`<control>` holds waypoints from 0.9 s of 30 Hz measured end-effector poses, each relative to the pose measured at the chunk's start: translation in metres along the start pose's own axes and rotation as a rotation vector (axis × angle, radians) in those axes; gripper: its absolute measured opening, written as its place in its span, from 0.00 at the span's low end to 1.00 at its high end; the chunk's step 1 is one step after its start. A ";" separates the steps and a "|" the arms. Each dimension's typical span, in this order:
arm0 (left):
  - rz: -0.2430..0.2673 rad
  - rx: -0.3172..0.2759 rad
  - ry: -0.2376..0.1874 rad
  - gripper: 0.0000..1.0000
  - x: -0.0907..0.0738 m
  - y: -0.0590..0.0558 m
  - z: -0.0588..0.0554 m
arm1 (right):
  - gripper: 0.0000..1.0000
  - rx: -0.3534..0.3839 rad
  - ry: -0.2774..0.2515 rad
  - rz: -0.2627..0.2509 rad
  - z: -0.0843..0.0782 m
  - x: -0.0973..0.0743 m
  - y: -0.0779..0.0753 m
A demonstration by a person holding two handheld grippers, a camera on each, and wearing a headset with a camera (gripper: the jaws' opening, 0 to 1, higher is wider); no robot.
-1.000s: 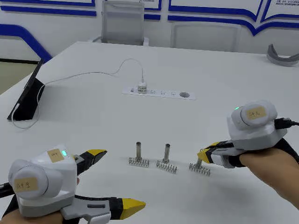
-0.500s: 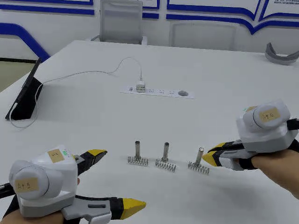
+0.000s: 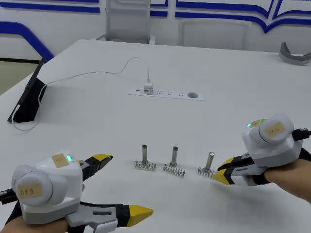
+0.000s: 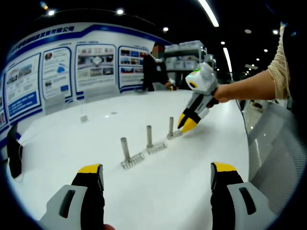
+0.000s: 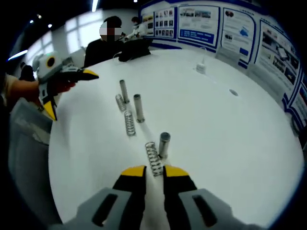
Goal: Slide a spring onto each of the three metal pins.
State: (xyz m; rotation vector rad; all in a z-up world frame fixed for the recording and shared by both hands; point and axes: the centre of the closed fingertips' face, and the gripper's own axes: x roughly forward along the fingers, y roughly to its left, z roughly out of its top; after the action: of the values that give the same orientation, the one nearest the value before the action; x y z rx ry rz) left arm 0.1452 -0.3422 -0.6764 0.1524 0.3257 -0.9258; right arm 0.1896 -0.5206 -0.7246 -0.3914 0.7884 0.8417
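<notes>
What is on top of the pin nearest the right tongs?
Nothing: the pin stands bare, its top free. Its spring lies flat on the table at its foot, pointing toward the right tongs. In the head view the spring covers the pin's foot.

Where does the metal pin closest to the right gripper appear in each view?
Head view: pin, right end of the row.
Left gripper view: pin, farthest of the three, near centre.
Right gripper view: pin, nearest, just above the right gripper.
Shared landmark: the spring lying at its foot.
</notes>
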 end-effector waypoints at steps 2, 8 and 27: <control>0.001 0.000 0.002 0.94 0.000 0.000 -0.001 | 0.15 -0.011 0.008 0.009 -0.001 0.002 0.000; -0.001 -0.003 0.004 0.94 0.000 0.000 -0.002 | 0.15 -0.058 0.054 0.029 -0.004 0.008 0.000; -0.014 -0.004 0.005 0.92 0.002 -0.006 -0.002 | 0.12 -0.142 0.161 0.072 -0.010 0.012 0.000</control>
State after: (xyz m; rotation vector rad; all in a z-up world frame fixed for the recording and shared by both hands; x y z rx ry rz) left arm 0.1406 -0.3469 -0.6787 0.1495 0.3338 -0.9390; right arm 0.1897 -0.5204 -0.7399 -0.5647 0.8987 0.9454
